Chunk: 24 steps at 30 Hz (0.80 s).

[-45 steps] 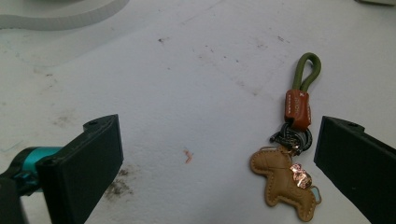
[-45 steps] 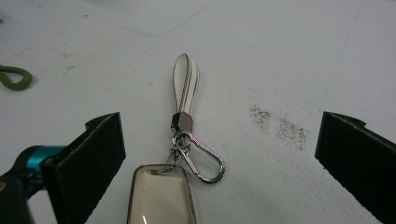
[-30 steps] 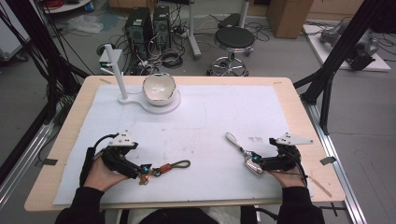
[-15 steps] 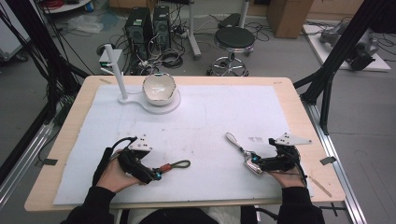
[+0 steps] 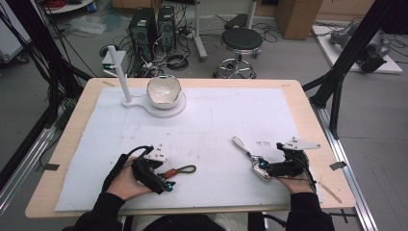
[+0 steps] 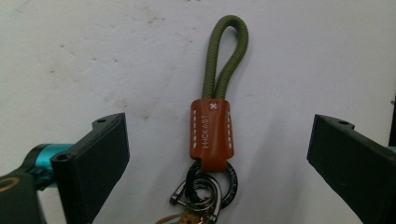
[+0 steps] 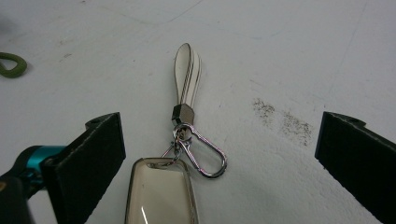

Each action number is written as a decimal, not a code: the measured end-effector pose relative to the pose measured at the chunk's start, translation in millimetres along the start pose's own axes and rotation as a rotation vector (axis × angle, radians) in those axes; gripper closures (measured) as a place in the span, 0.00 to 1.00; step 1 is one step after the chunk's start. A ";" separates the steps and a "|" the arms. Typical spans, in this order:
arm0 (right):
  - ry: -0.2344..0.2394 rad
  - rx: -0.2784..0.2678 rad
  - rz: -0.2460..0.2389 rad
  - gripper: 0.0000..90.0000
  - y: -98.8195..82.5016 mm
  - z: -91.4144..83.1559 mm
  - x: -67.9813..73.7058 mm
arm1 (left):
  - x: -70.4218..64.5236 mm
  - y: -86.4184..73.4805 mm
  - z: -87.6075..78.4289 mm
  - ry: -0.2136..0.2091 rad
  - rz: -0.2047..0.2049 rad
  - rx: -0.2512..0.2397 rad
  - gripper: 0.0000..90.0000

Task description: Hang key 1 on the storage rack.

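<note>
My left gripper (image 5: 166, 185) has slid toward the green-cord keychain (image 6: 212, 135) on the white mat (image 5: 216, 120), jaws just closing slightly, still wide, straddling its leather tab without contact. I judge a grasp is near. Right gripper (image 5: 262, 168) unmoved, jaws wide, either side of the clear-fob keychain (image 7: 187, 140), pads touching nothing.
</note>
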State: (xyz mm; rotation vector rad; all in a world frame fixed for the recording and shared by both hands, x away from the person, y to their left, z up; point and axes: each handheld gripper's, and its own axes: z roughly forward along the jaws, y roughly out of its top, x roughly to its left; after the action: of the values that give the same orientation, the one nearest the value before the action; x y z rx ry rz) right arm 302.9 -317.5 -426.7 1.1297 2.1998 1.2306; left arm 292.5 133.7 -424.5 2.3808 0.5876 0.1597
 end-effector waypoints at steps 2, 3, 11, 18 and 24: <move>0.000 0.000 0.001 0.01 0.0 -0.1 -0.1 | -1.8 0.5 2.6 -0.003 0.004 0.005 0.09; 0.000 0.001 0.000 0.01 0.0 0.0 -0.1 | -2.4 0.7 4.3 -0.004 0.012 0.013 0.10; -0.002 0.007 -0.002 0.01 -0.4 0.6 -0.1 | -6.6 1.5 8.4 0.004 0.034 0.024 0.23; -0.001 0.014 -0.007 0.01 -0.9 0.8 -0.1 | -7.0 1.3 10.4 0.007 0.038 0.038 0.33; 0.000 0.015 -0.008 0.01 -0.9 1.4 0.0 | -7.5 0.3 9.7 -0.004 0.042 0.041 0.46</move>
State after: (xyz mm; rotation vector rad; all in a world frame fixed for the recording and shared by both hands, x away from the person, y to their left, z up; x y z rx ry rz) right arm 303.3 -317.0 -428.2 1.1249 2.2156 1.2128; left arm 288.5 124.5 -431.4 2.4338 0.5439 0.1628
